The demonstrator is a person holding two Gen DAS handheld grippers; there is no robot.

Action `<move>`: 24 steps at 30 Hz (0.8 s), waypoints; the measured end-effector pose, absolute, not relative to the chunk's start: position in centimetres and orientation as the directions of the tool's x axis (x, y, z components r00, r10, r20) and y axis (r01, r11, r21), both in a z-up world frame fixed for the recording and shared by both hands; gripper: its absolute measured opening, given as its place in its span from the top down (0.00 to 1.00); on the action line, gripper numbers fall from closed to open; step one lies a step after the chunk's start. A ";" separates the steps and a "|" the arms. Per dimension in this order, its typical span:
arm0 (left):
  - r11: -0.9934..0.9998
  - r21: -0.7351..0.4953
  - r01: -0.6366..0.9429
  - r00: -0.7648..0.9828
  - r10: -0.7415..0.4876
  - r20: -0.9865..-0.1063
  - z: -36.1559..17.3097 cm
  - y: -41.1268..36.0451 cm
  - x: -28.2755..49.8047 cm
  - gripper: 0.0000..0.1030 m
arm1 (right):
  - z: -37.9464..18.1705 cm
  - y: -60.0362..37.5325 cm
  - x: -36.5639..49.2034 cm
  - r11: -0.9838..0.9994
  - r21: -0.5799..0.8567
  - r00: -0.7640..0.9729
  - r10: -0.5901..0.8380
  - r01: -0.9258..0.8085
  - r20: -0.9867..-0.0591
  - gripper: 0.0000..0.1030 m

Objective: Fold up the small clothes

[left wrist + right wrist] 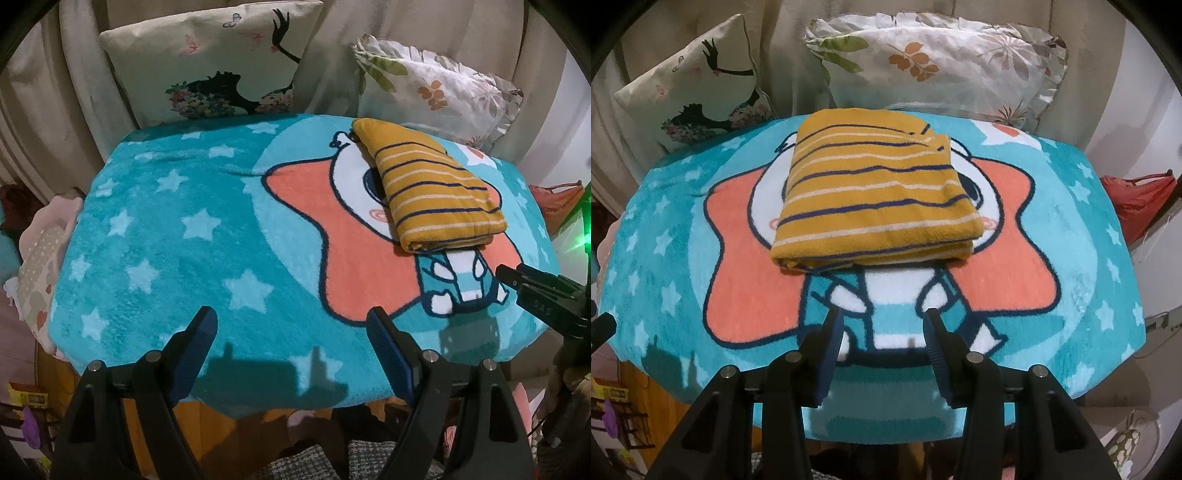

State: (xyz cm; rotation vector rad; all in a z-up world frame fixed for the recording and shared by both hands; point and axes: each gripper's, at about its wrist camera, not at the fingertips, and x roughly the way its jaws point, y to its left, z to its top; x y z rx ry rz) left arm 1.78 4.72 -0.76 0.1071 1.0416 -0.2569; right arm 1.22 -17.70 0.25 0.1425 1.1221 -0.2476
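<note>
folded striped garment (875,195) mid-blanket (1089,229) toward far edge, left gripper (291,328) spread wide, empty, right gripper (882,328) parted, empty, both over near edge

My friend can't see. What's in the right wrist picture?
A folded yellow striped garment lies on a teal star blanket with a cartoon character. The open right gripper hovers empty in front of it, and two pillows stand behind.

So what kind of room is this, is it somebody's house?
Probably a home living room. Two printed cushions lean on a beige sofa back, and a folded striped garment lies on a cartoon star blanket.
</note>
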 end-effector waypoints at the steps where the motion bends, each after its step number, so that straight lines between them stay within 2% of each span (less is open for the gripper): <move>1: 0.964 -0.036 0.263 0.477 -0.163 -0.864 -0.7 4.7 1.8 0.20 | 0.2 -17.8 1.1 0.963 -0.010 0.410 -0.124 0.270 -0.904 0.53; 24: 0.940 -0.055 0.337 0.534 -0.239 -0.811 1.3 1.9 -0.6 0.20 | 0.0 -19.8 -1.6 0.949 0.002 0.406 -0.133 0.315 -0.904 0.53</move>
